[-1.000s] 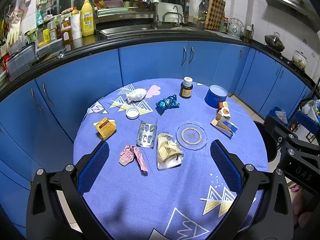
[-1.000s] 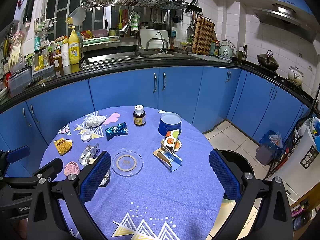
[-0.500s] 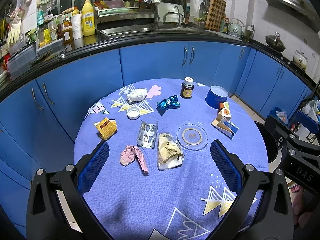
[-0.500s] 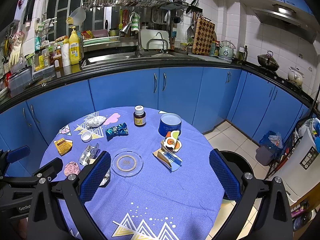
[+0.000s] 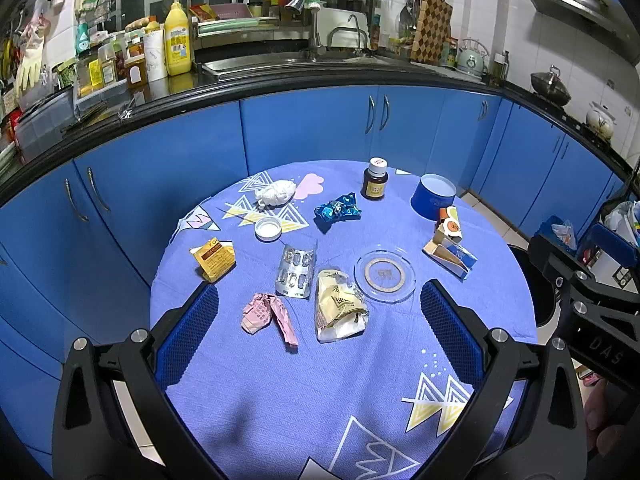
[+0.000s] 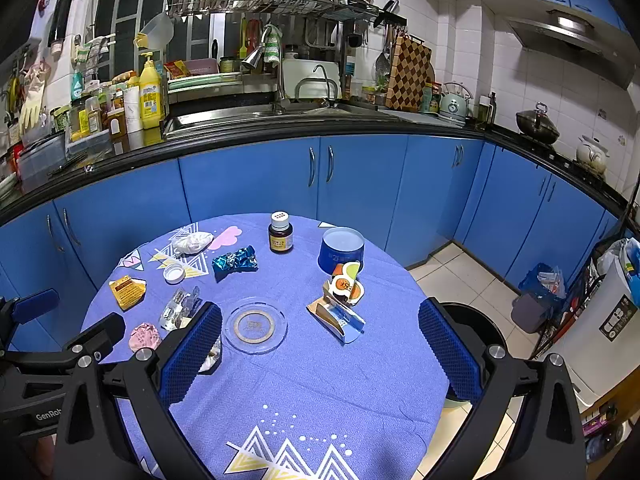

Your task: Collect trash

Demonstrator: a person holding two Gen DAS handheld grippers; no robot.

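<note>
The left gripper [image 5: 319,316] hangs above the round table [image 5: 304,392] with its fingers spread wide, holding nothing. The right gripper [image 6: 320,334] is spread wide too, with nothing in it. The trash lies on the table: a pink paper [image 5: 267,315], a pill pack [image 5: 295,271], a yellow wrapper [image 5: 338,309] and a blue foil [image 5: 337,212].

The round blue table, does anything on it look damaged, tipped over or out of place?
Yes. A small blue-and-white carton lies torn open on its side, next to an orange-and-white box with its flaps splayed. A loose white bottle cap sits apart from the capped brown bottle. Crumpled wrappers and a used blister pack are scattered around. Nothing spilled.
</note>
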